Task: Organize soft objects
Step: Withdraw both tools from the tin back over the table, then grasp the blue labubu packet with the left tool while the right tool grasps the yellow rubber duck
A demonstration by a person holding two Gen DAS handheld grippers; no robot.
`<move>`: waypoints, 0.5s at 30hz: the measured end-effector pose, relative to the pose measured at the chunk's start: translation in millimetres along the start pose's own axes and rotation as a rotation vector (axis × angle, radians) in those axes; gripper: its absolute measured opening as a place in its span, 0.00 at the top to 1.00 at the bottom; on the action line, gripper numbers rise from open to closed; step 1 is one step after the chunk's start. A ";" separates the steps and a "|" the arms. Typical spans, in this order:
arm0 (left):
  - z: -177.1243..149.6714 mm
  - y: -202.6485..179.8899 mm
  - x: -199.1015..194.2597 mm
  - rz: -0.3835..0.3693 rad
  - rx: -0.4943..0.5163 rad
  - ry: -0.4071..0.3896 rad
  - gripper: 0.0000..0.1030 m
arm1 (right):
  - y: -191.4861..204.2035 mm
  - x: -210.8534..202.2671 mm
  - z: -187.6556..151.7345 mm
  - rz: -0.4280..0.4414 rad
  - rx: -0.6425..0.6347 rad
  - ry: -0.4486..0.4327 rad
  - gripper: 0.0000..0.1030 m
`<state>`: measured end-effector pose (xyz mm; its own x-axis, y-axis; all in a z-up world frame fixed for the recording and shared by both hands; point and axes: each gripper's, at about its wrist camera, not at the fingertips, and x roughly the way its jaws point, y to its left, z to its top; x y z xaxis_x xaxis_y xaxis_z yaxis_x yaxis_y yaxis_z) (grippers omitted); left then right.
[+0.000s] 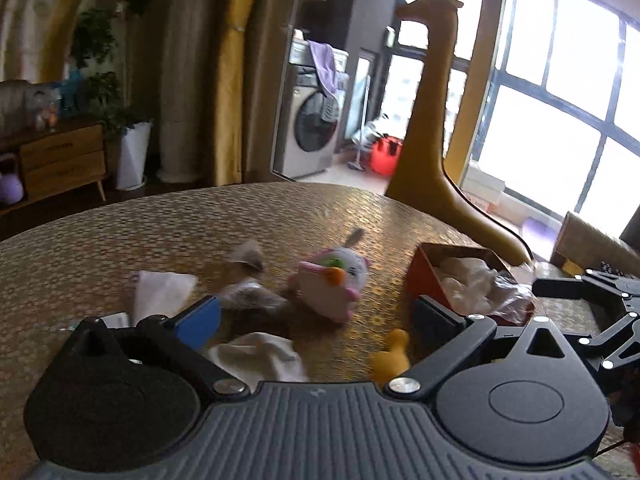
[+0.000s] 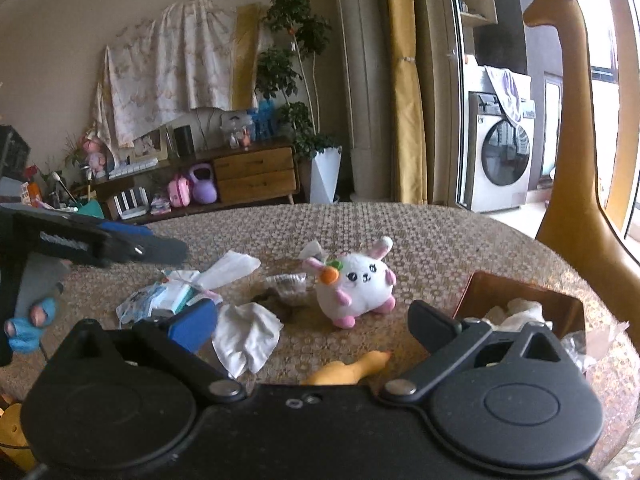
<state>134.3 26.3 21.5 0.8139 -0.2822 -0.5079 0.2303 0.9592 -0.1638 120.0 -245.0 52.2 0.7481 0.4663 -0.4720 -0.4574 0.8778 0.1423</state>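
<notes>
Both tongs gape wide and empty — left gripper (image 1: 316, 312), right gripper (image 2: 312, 328) — framing the plush bunny (image 2: 356, 284) at twelve o'clock; red box (image 2: 520, 300), at two o'clock, likely awaits it.

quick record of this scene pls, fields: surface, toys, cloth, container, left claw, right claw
surface: round woven-look table
toys: white bunny plush upright mid-table; yellow rubber toy lying near the right claw
cloth: white cloth crumpled left of the bunny
container: red box with white stuffing, right of the bunny
left claw: open, empty
right claw: open, empty
</notes>
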 end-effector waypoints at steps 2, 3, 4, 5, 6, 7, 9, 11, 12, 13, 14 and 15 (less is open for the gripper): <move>-6.2 14.8 -5.0 0.016 -0.025 -0.036 0.00 | 0.8 4.2 -2.9 -0.009 0.006 0.012 0.01; -9.2 21.2 -6.2 0.025 -0.034 -0.045 0.00 | 2.2 6.2 -4.5 -0.015 0.009 0.018 0.01; -11.8 28.5 -6.4 0.033 -0.042 -0.042 0.00 | 2.8 9.1 -5.9 -0.020 0.013 0.025 0.01; -13.7 35.9 -5.2 0.036 -0.053 -0.026 0.00 | 3.3 12.5 -7.2 -0.024 0.017 0.031 0.01; -16.7 43.2 -4.3 0.043 -0.066 -0.014 0.00 | 4.0 16.2 -8.8 -0.033 0.020 0.040 0.01; -19.8 51.1 -3.4 0.061 -0.079 -0.007 0.00 | 5.2 19.8 -10.1 -0.041 0.024 0.049 0.01; -24.8 63.7 -1.9 0.115 -0.093 -0.001 0.00 | 7.6 28.8 -14.3 -0.053 0.036 0.070 0.01; -30.4 77.3 1.3 0.156 -0.107 0.019 0.00 | 6.9 38.9 -18.8 -0.064 0.056 0.096 0.01; -33.7 83.8 1.9 0.173 -0.112 0.024 0.00 | 7.1 44.2 -20.6 -0.066 0.066 0.111 0.01; -37.3 91.7 3.2 0.197 -0.121 0.030 0.00 | 8.2 51.0 -22.3 -0.073 0.077 0.131 0.01; -41.3 99.4 2.9 0.213 -0.127 0.034 0.00 | 8.8 56.6 -23.6 -0.084 0.085 0.147 0.01; -44.8 106.7 4.6 0.233 -0.134 0.042 0.00 | 9.7 62.8 -25.1 -0.097 0.094 0.164 0.01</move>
<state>138.7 126.6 -36.2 0.8132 -0.0574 -0.5791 -0.0354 0.9884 -0.1476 150.5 -209.9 2.1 0.6946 0.3621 -0.6216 -0.3344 0.9276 0.1666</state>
